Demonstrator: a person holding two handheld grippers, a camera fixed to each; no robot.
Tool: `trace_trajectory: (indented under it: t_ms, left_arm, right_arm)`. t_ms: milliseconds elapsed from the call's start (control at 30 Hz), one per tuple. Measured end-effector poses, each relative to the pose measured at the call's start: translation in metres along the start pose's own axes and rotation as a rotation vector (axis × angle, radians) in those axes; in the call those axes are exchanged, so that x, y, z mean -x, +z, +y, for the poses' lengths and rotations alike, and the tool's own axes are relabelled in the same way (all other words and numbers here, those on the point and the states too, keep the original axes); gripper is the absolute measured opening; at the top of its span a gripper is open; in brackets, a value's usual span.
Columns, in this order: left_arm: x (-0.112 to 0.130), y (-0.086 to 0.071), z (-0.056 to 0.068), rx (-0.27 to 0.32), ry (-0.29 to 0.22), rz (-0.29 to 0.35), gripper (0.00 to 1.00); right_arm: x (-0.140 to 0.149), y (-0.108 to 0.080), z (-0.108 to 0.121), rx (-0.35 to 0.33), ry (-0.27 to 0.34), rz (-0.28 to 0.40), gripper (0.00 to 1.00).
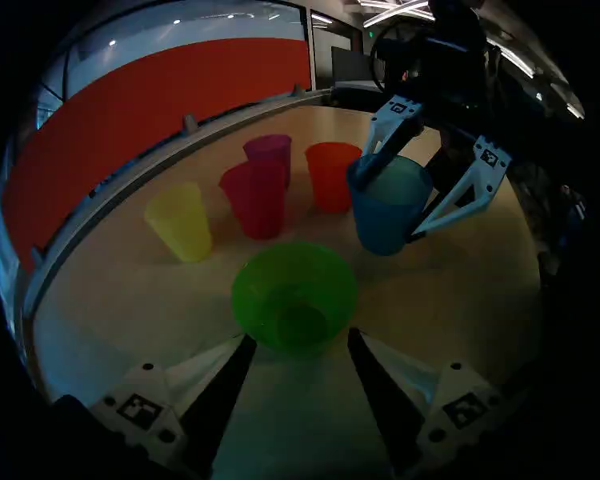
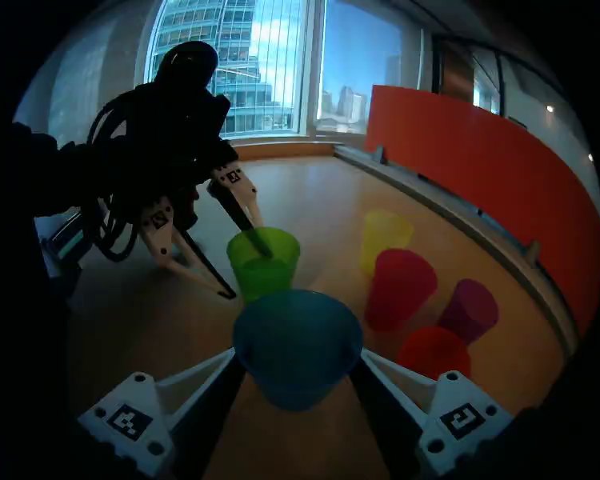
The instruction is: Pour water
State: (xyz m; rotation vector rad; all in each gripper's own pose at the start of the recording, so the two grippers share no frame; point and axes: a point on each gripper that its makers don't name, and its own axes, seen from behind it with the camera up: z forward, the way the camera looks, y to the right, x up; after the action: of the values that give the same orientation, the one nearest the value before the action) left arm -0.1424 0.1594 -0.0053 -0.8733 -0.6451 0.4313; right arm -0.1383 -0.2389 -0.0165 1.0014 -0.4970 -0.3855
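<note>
holds green cup (image 1: 294, 292) pinched in part-open left gripper (image 1: 302, 338), blue cup (image 2: 298, 340) likewise in right gripper (image 2: 298, 356), beside yellow cup (image 1: 180, 220).

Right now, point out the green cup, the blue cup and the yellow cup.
green cup (image 1: 294, 294), left gripper view, inside of the cup
blue cup (image 1: 388, 216), left gripper view, outer side wall
yellow cup (image 1: 180, 228), left gripper view, outer side wall
</note>
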Motion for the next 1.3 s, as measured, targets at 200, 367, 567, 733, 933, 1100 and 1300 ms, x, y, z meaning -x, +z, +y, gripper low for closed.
trace_trajectory:
  t_ms: [200, 367, 567, 733, 933, 1100, 1300]
  left_arm:
    - [0.007, -0.003, -0.002, -0.007, -0.006, -0.005, 0.85]
    - [0.009, -0.008, -0.002, -0.011, -0.008, -0.004, 0.85]
    - [0.015, -0.011, -0.005, -0.021, -0.017, -0.004, 0.85]
    - [0.017, -0.013, -0.005, -0.025, -0.027, -0.001, 0.84]
    - [0.017, -0.017, -0.008, -0.035, -0.028, 0.002, 0.85]
    - [0.017, -0.019, -0.009, -0.040, -0.030, 0.004, 0.85]
    - [0.017, -0.022, -0.011, -0.049, -0.037, 0.009, 0.85]
  right_arm:
    - [0.006, 0.006, -0.005, -0.009, 0.006, -0.010, 0.88]
    - [0.009, 0.010, -0.007, -0.010, 0.011, -0.017, 0.88]
    - [0.014, 0.012, -0.008, -0.009, 0.009, -0.027, 0.88]
    - [0.020, 0.012, -0.007, 0.000, 0.004, -0.039, 0.88]
    - [0.022, 0.012, -0.008, 0.001, 0.010, -0.043, 0.88]
    - [0.024, 0.011, -0.009, 0.003, 0.016, -0.048, 0.91]
    - [0.027, 0.008, -0.009, 0.012, 0.017, -0.055, 0.98]
